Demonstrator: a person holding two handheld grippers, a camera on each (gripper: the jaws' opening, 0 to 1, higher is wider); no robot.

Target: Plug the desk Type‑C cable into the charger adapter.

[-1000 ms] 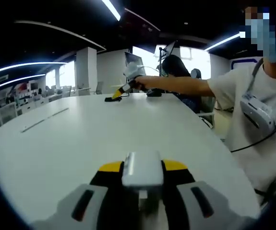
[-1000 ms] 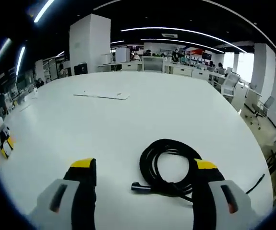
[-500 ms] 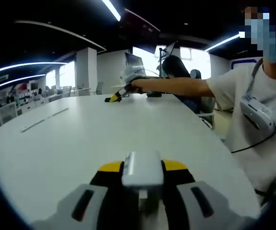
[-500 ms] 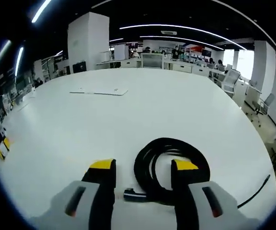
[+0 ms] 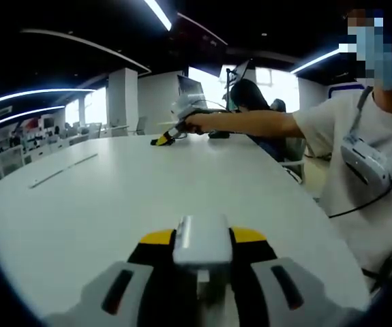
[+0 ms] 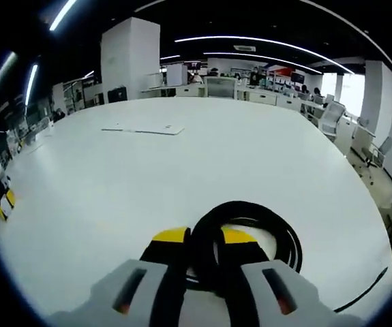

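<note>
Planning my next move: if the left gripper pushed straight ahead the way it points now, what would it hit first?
Nothing nearby, it seems: past the white charger adapter shut in the left gripper lies bare white table. The right gripper is far off, left of that line; depth is uncertain.

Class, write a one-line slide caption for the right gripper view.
Right gripper shut on the coiled black cable lying on a white table.

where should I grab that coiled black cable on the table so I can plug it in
Grip the cable just behind its plug, not around the coil. The loops lie flat on the table, so come from above. The right gripper appears shut on the coil's near strand; the plug is hidden behind it.
</note>
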